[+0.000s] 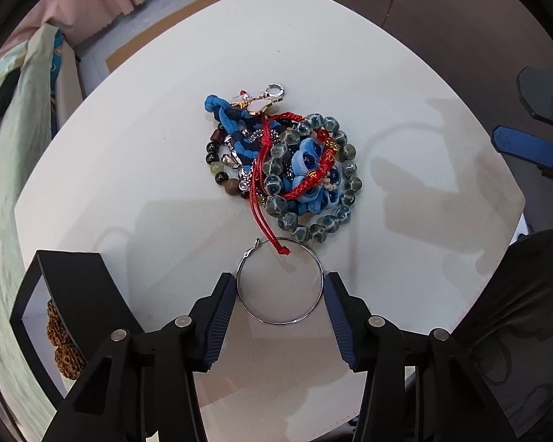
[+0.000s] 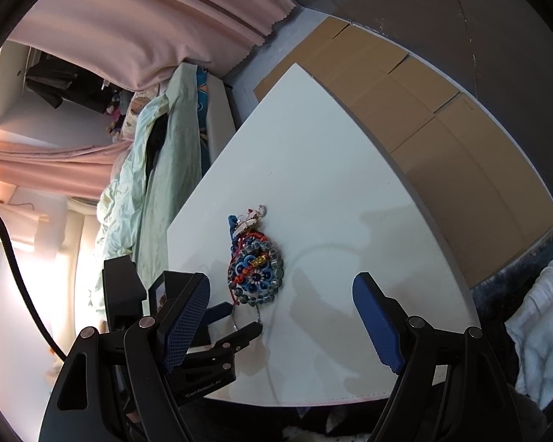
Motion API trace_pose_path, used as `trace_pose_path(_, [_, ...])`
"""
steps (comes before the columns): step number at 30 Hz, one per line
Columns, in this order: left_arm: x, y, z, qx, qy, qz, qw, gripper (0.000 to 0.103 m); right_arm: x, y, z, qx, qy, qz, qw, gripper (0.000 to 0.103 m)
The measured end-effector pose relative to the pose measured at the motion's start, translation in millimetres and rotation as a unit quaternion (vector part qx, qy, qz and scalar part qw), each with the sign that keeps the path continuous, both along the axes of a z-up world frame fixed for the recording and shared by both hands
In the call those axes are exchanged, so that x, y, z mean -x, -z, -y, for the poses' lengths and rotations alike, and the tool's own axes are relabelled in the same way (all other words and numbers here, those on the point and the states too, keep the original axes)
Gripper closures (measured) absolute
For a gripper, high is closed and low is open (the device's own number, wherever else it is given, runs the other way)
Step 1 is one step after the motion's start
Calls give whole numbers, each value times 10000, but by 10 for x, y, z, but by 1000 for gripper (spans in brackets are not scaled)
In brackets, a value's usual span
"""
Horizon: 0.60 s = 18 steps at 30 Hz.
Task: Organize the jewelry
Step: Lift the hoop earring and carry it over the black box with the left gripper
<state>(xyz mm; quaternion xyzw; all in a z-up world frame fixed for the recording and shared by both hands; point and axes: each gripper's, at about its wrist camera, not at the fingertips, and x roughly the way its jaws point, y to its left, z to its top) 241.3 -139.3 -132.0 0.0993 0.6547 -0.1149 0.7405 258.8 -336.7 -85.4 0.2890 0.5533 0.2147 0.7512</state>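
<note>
Left gripper (image 1: 279,287) jaws apart, straddling silver hoop (image 1: 280,281) on white table (image 1: 129,169). Step: picking hoop; next, close, lift clear of red cord (image 1: 261,199). Right gripper (image 2: 280,316) apart, idle.

This is a bedroom in a home. Pink curtains (image 2: 158,25) hang behind a bed with rumpled pale green bedding (image 2: 147,169), beside the white counter (image 2: 331,169). Flattened cardboard (image 2: 442,140) covers the floor.

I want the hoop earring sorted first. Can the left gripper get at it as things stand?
Probably yes. The left gripper is open with the hoop earring lying flat between its fingers, nothing on its sides. Only a red cord end from the jewelry pile crosses its far rim.
</note>
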Motion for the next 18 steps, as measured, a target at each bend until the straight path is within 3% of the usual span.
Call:
trace_pose_path(5, [-7,-109,-68,111,-4,59,9999,52,-2,-3,-53,43,-23,-13,10000,23])
trace_pose_path(18, [62,-767,-562,277,-369,680,9966,52,-21,32,-498,323,-385,41,9987,23])
